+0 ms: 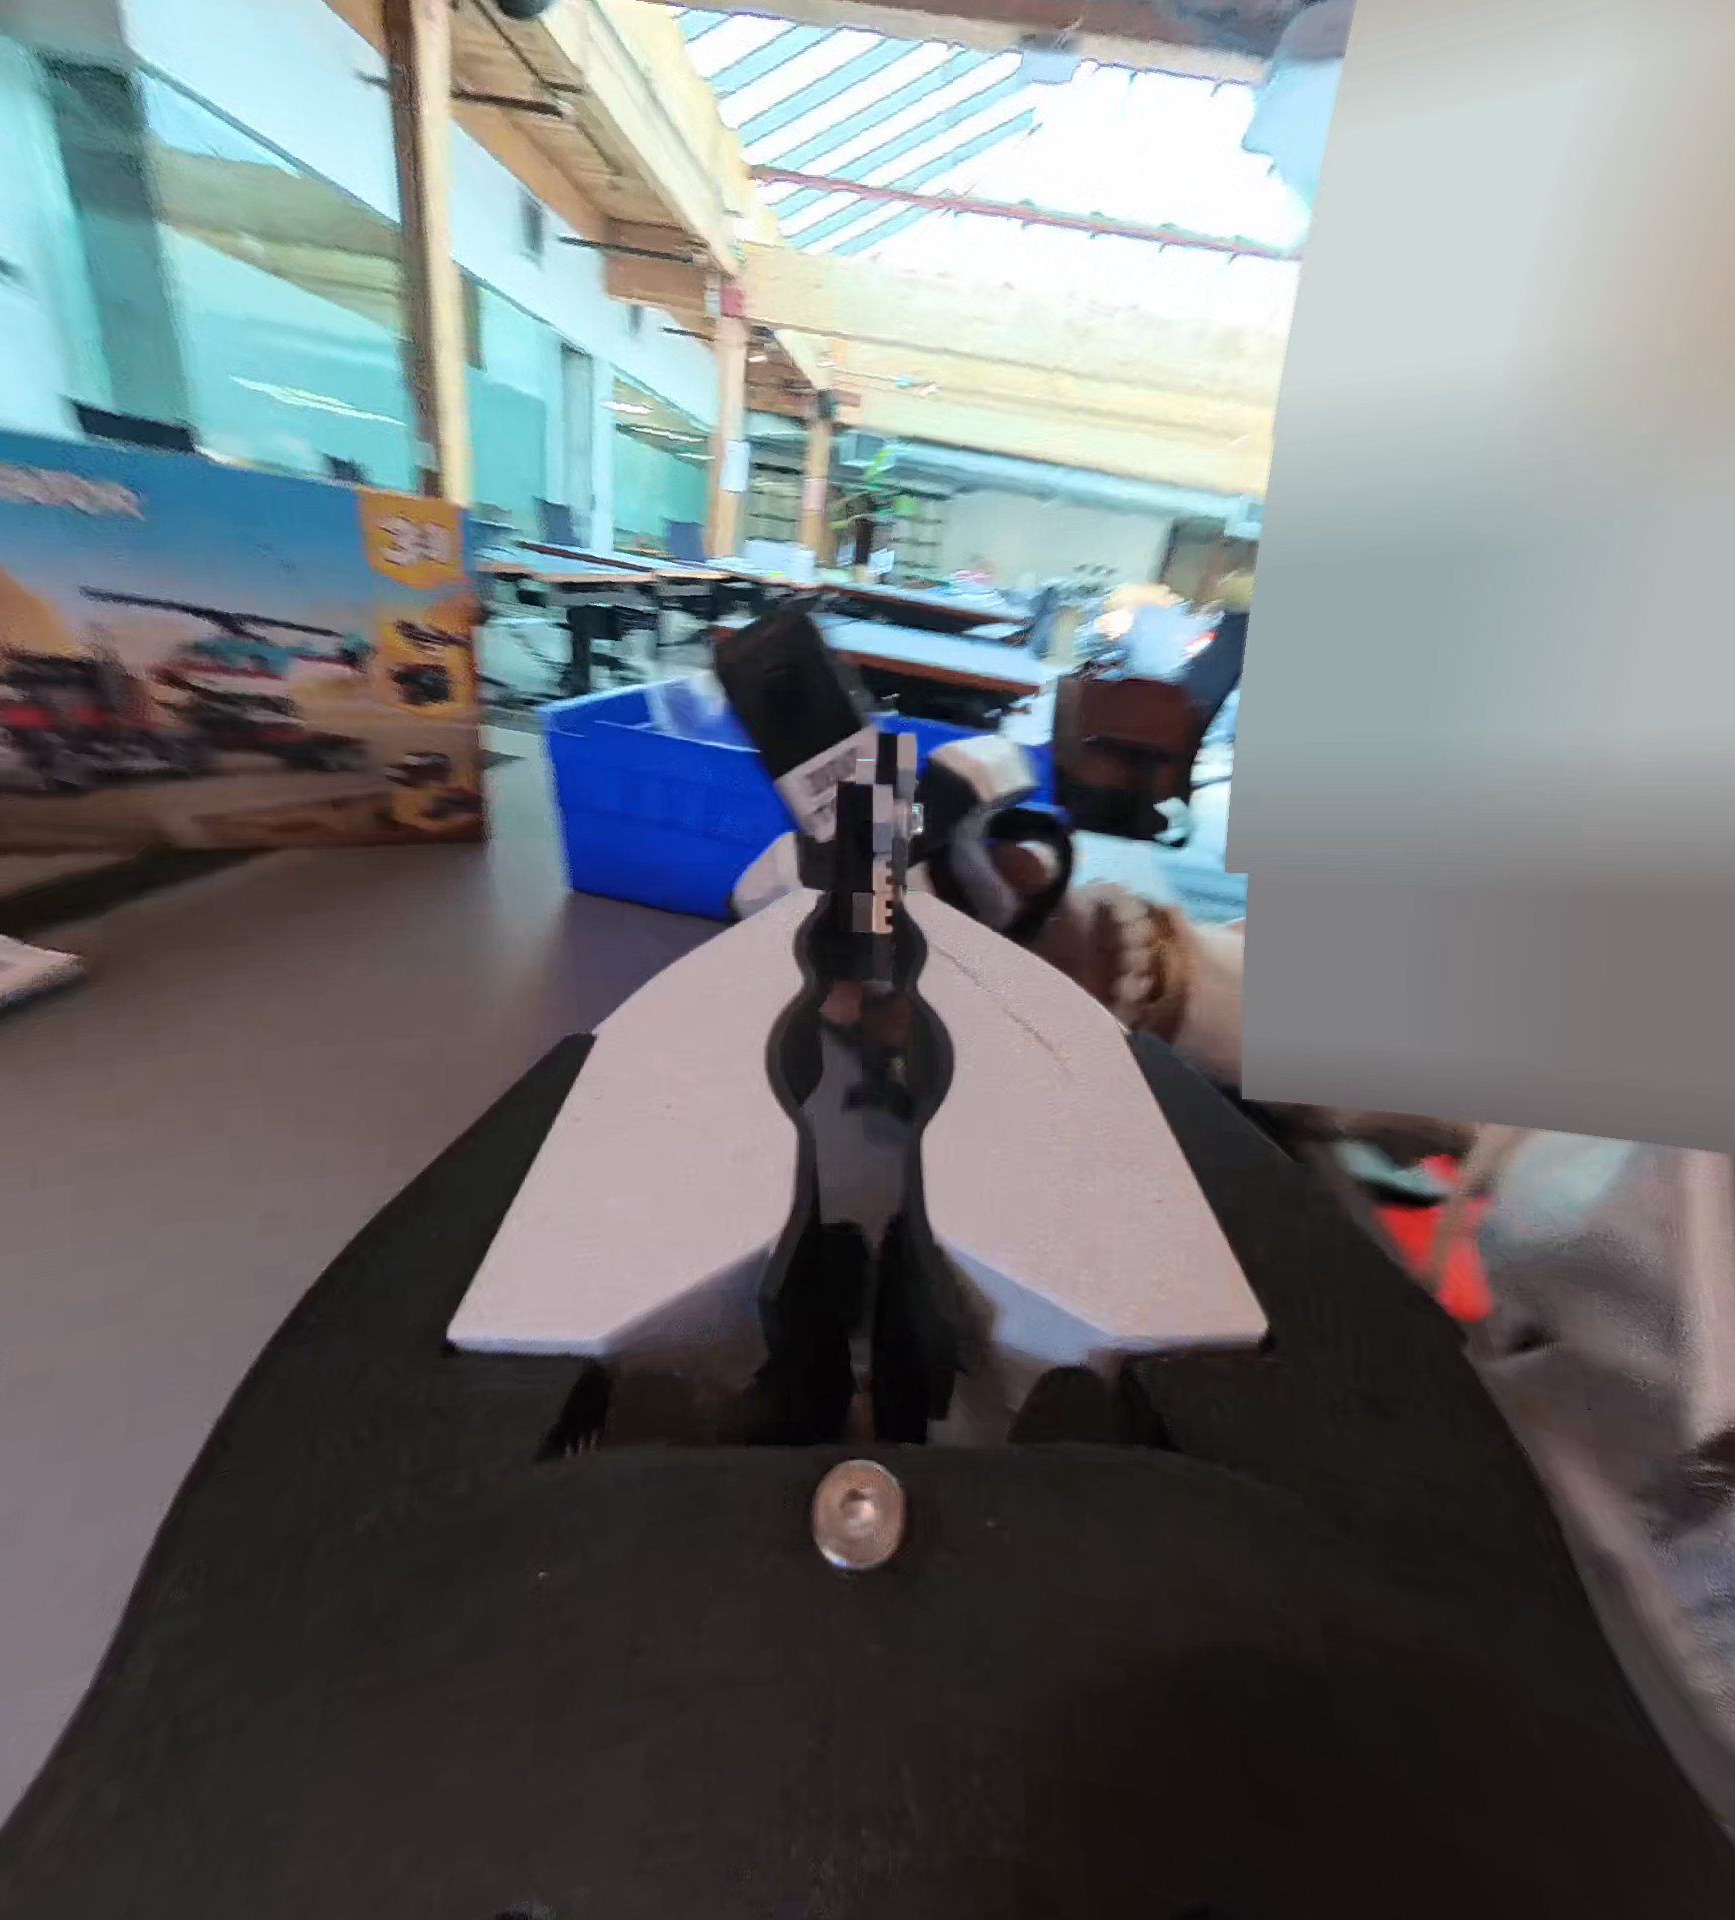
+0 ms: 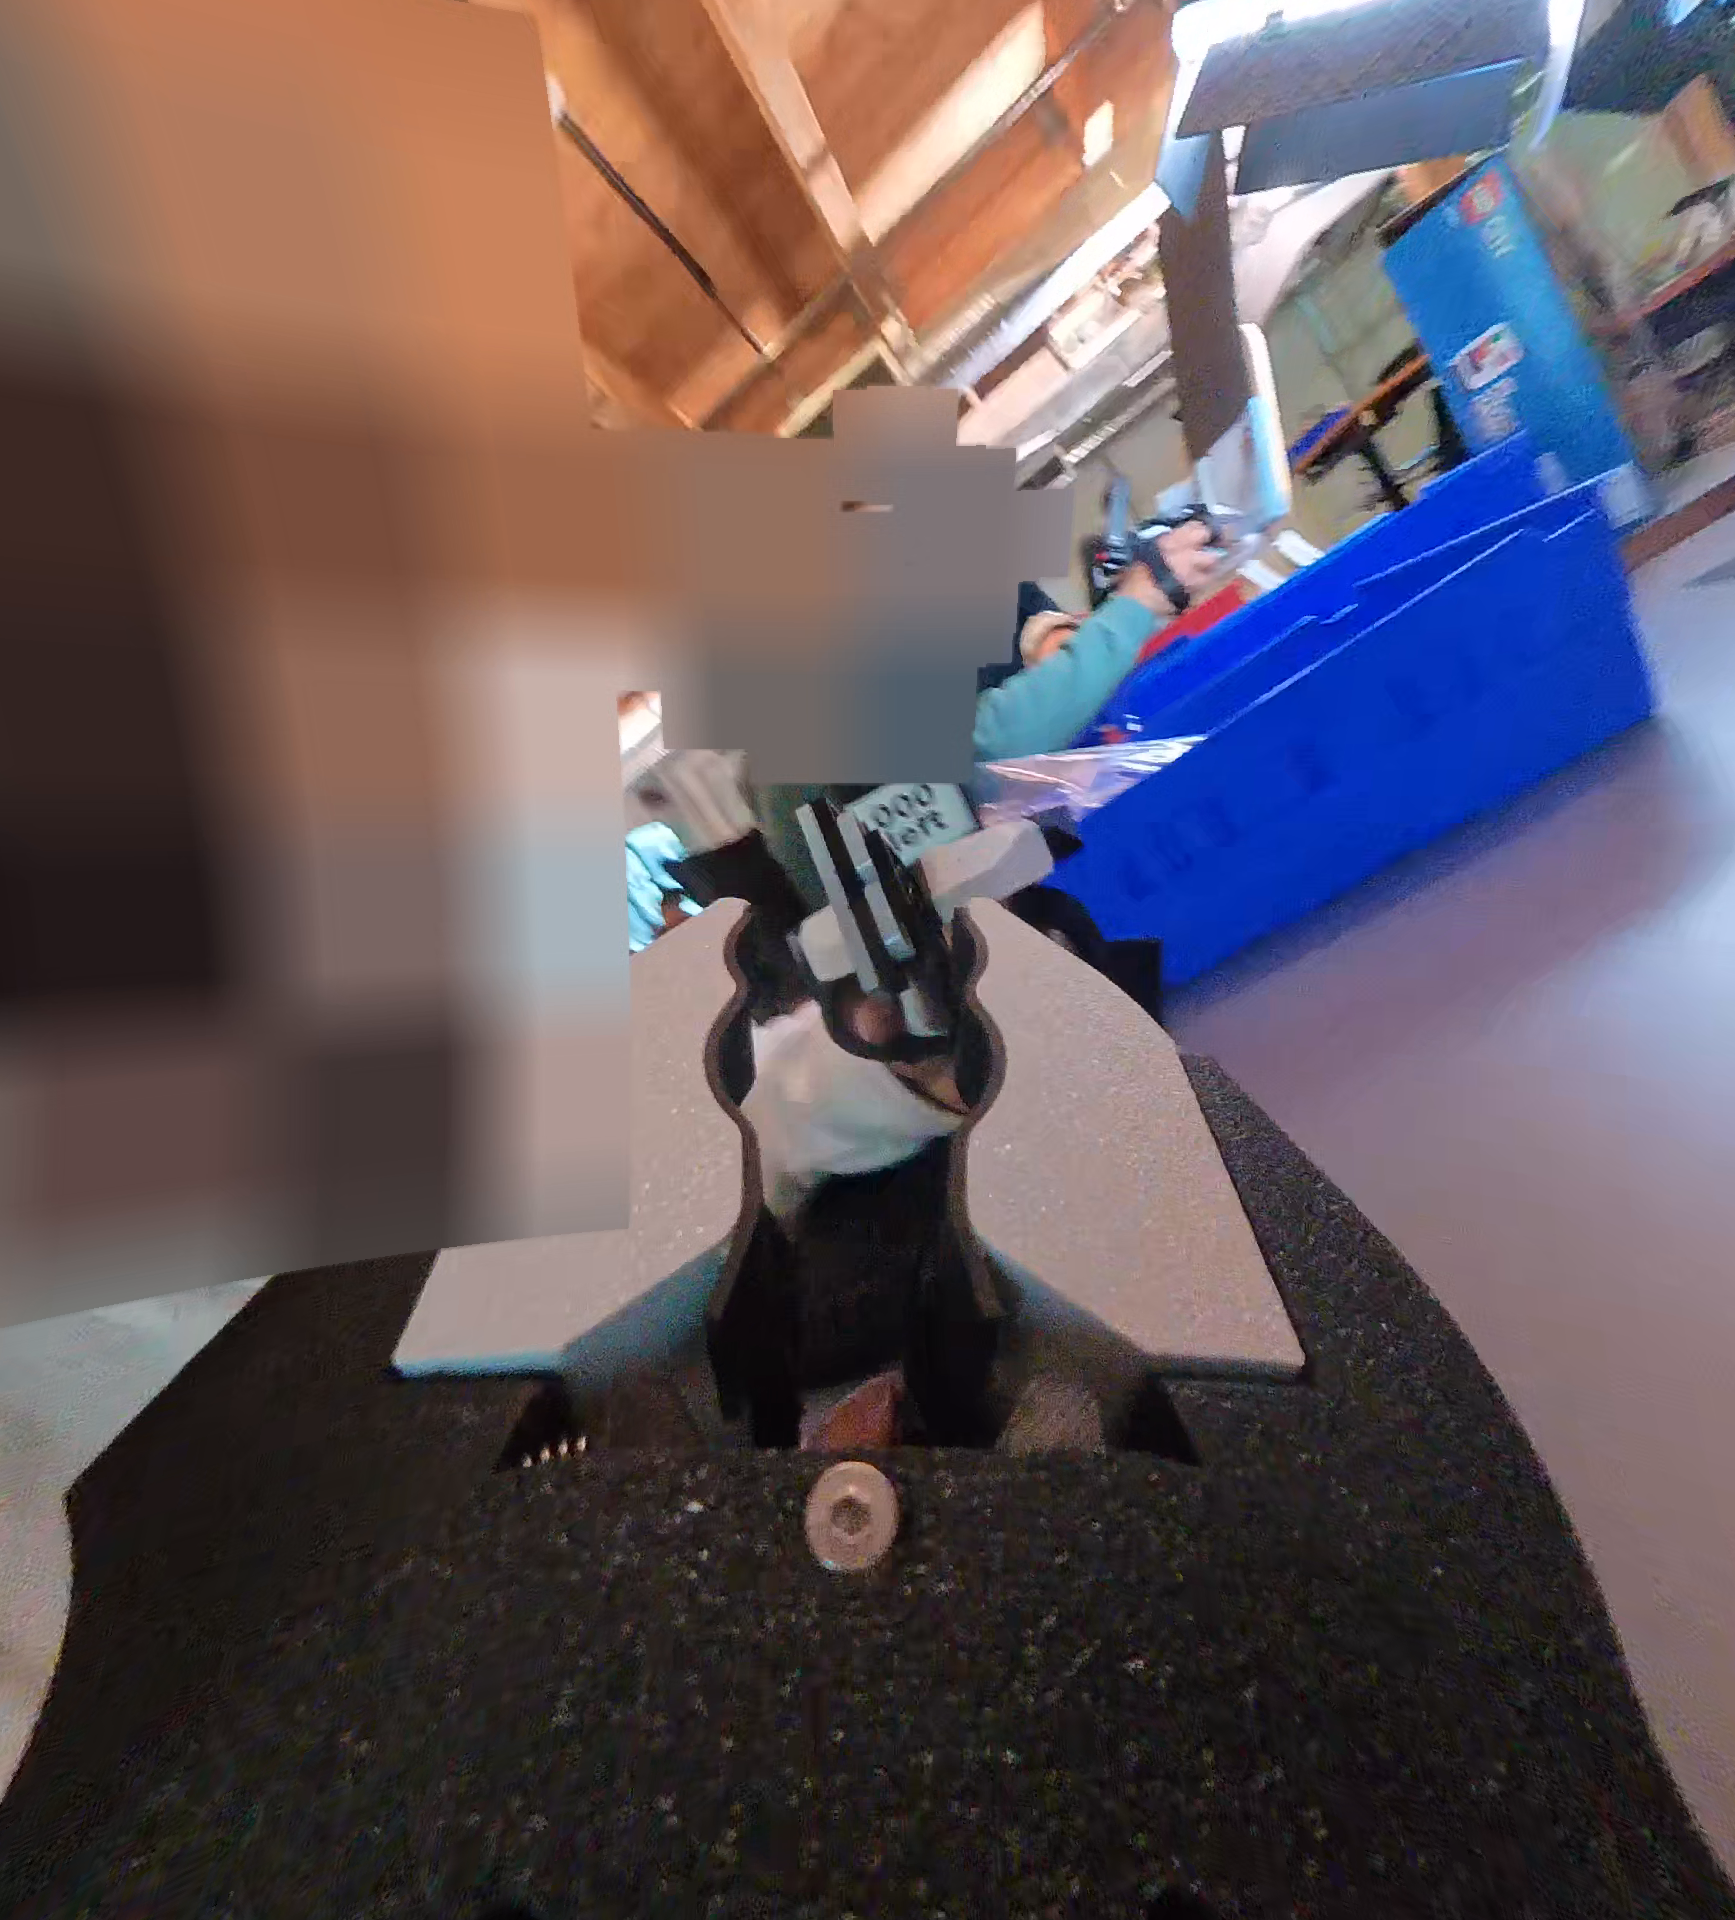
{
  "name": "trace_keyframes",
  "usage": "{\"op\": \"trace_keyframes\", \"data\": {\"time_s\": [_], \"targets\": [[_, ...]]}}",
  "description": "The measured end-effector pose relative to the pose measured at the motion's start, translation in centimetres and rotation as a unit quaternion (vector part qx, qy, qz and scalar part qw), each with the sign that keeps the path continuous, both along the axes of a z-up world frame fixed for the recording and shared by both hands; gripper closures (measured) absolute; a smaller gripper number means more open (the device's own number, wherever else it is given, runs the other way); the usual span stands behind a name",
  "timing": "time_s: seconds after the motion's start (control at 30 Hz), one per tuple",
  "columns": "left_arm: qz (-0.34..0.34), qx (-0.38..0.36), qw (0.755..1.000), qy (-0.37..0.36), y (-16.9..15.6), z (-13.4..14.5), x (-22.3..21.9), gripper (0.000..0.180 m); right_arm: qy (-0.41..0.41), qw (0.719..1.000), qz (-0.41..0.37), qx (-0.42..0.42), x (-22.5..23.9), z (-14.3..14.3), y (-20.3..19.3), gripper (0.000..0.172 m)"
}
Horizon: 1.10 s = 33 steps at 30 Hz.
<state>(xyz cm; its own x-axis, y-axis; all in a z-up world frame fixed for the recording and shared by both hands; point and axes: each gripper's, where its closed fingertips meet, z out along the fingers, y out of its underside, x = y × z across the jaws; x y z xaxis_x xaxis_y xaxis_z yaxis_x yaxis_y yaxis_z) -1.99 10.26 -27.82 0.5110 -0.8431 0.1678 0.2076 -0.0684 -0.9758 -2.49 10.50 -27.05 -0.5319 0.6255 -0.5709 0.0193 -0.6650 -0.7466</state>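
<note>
LEFT GRIPPER (image 1: 868,914): pinched on a black-and-grey brick stack (image 1: 873,831), raised above grey table (image 1: 271,1091) | RIGHT GRIPPER (image 2: 858,935): clamped on the same stack (image 2: 868,904), from opposite side | NEARBY: blue bin (image 1: 655,800) behind; picture box (image 1: 198,665) stood at left.

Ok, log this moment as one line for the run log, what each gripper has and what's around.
left gripper: shut on black-and-grey brick assembly | right gripper: shut on same assembly, raised above grey table | behind: blue bin, toy box
</note>
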Motion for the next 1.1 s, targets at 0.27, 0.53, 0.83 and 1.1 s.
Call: {"op": "trace_keyframes", "data": {"time_s": [0.27, 0.53, 0.83, 1.1], "targets": [[0.194, 0.146, 0.940, 0.241, 2.2, -1.5, -2.3, 0.170, -0.050, 0.789, -0.352, 0.501, 0.2, 0.0, 2.5, 0.133], [0.276, 0.255, 0.853, 0.362, 2.1, -1.0, -2.3, 0.170, -0.022, 0.680, -0.417, 0.602, -0.7, 1.0, 0.0, 0.151], [0.290, 0.250, 0.849, 0.363, 2.3, -1.1, -2.6, 0.170, -0.067, 0.692, -0.417, 0.585, -1.4, 0.0, 0.7, 0.163], [0.273, 0.217, 0.868, 0.353, 2.6, -2.0, -2.2, 0.169, -0.093, 0.717, -0.385, 0.573, -1.6, -1.1, 0.7, 0.164]]}}
